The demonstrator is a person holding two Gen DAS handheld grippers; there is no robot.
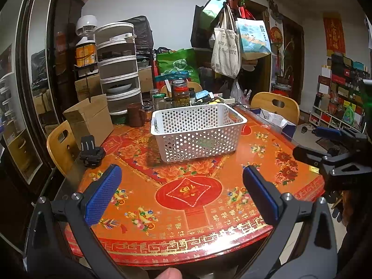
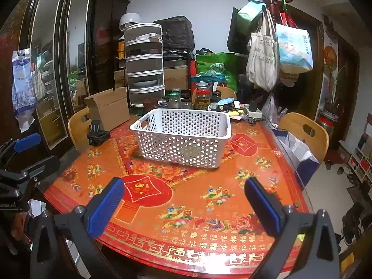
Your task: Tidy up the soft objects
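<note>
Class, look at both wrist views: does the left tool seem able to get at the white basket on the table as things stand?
Probably yes. The left tool is open and faces the white basket, with only bare tablecloth between them.

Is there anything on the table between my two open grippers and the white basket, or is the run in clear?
Nothing visible blocks it. Only bare tablecloth lies between the left gripper, the right gripper and the white basket. The black mount and cardboard box sit off to the left.
</note>
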